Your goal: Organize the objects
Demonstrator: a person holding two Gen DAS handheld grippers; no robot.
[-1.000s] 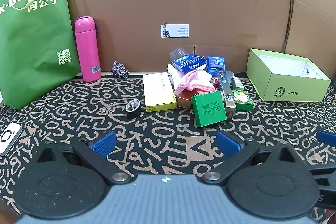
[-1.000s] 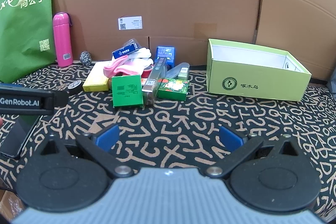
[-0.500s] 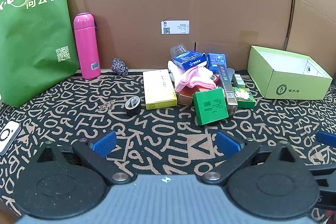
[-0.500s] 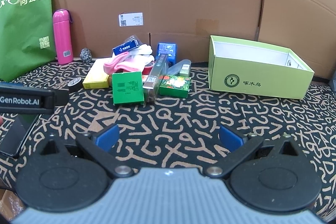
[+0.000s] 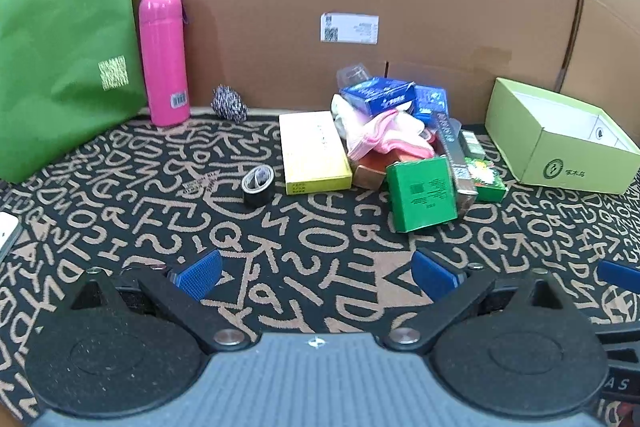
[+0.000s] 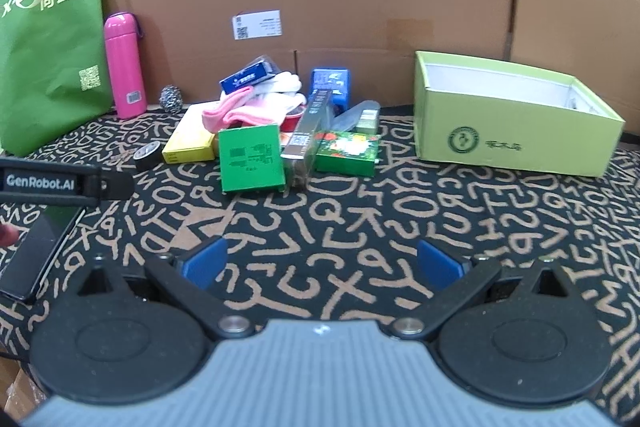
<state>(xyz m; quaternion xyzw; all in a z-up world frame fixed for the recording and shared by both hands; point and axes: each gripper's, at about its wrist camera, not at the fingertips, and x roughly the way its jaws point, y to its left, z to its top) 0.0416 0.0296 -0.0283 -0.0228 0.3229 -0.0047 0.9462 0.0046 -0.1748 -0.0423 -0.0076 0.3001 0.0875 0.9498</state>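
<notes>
A pile of small items lies mid-table: a green box (image 5: pixel 421 191) (image 6: pixel 251 158), a yellow box (image 5: pixel 314 151) (image 6: pixel 191 139), a pink cloth (image 5: pixel 384 137) (image 6: pixel 244 111), a blue box (image 5: pixel 378 95) (image 6: pixel 246 78), a long dark carton (image 6: pixel 310 131) and a flowered green box (image 6: pixel 347 151). An open light-green box (image 6: pixel 516 127) (image 5: pixel 560 147) stands to the right. My left gripper (image 5: pixel 316 273) is open and empty, short of the pile. My right gripper (image 6: pixel 322 261) is open and empty, also in front of the pile.
A green tote bag (image 5: pixel 60 39), a pink bottle (image 5: pixel 164 57) and a steel scourer (image 5: pixel 230 103) stand at the back left. A black tape roll (image 5: pixel 258 185) lies near the yellow box. A phone (image 6: pixel 36 259) lies at the left edge. Cardboard walls enclose the patterned mat.
Both grippers have moved forward toward the pile, which now looks closer and larger. Both stay open and empty. Nothing on the table moved.
</notes>
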